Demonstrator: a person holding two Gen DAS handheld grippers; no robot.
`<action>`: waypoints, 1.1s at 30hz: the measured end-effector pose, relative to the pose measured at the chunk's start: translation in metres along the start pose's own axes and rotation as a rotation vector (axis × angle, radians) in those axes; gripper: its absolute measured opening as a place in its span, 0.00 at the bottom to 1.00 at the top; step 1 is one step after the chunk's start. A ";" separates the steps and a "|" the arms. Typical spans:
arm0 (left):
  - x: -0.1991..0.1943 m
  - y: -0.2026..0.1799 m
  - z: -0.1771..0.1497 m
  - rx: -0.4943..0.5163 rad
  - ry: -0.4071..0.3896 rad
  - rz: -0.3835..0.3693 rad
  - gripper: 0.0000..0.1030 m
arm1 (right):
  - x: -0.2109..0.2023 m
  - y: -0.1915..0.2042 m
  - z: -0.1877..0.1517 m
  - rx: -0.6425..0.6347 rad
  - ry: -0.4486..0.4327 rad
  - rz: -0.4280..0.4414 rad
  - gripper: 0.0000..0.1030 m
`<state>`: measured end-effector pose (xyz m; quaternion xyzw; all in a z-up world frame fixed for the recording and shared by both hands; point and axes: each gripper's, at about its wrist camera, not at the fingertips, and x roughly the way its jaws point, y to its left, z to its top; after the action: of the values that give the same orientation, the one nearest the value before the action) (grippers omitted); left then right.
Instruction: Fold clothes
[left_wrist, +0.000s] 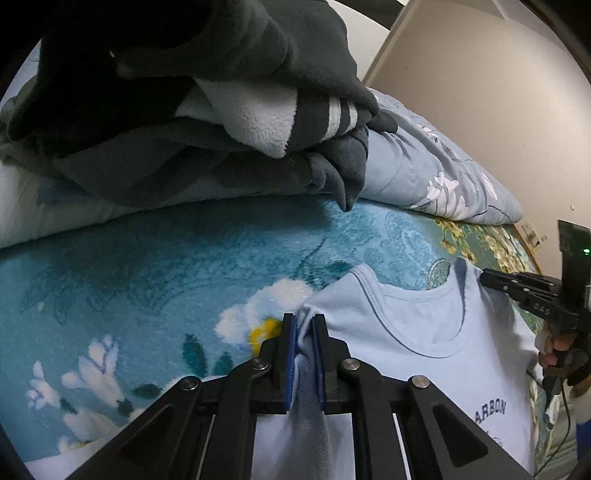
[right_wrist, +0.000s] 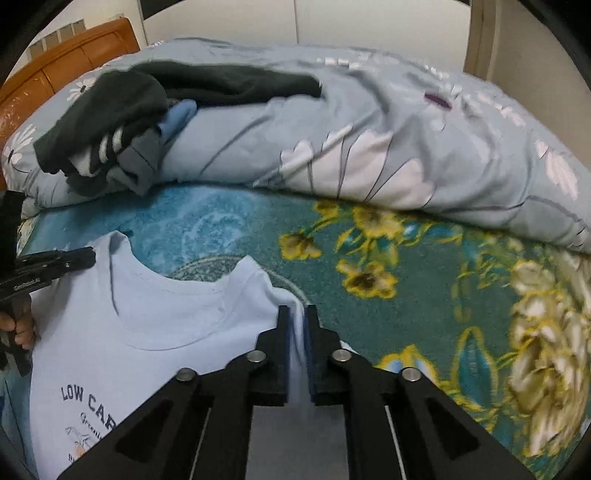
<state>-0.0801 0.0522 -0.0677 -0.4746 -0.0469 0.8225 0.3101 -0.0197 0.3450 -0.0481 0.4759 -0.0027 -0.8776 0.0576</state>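
A light blue T-shirt (left_wrist: 417, 332) with dark printed letters lies face up on a blue floral blanket (left_wrist: 155, 266). My left gripper (left_wrist: 303, 318) is shut on the shirt's left shoulder. My right gripper (right_wrist: 296, 309) is shut on the shirt's right shoulder; the shirt also shows in the right wrist view (right_wrist: 155, 332). Each gripper shows in the other's view, the right one at the far right (left_wrist: 484, 275) and the left one at the far left (right_wrist: 90, 256). The collar faces away from me.
A pile of dark grey clothes with white stripes (left_wrist: 236, 110) rests on a rolled light blue floral duvet (right_wrist: 369, 140) behind the shirt. A green blanket with yellow flowers (right_wrist: 406, 295) spreads to the right. An orange wooden headboard (right_wrist: 66, 55) and walls stand behind.
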 end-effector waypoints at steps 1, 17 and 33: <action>-0.003 -0.001 0.000 -0.006 -0.002 0.007 0.16 | -0.010 -0.003 -0.002 0.010 -0.021 0.004 0.33; -0.107 -0.118 -0.106 0.266 -0.284 0.088 0.80 | -0.194 -0.069 -0.242 0.348 -0.254 -0.119 0.57; -0.120 -0.163 -0.171 0.199 -0.214 0.080 0.84 | -0.209 -0.052 -0.323 0.358 -0.257 -0.153 0.57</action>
<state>0.1774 0.0800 -0.0104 -0.3525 0.0208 0.8806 0.3159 0.3581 0.4347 -0.0529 0.3616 -0.1296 -0.9183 -0.0954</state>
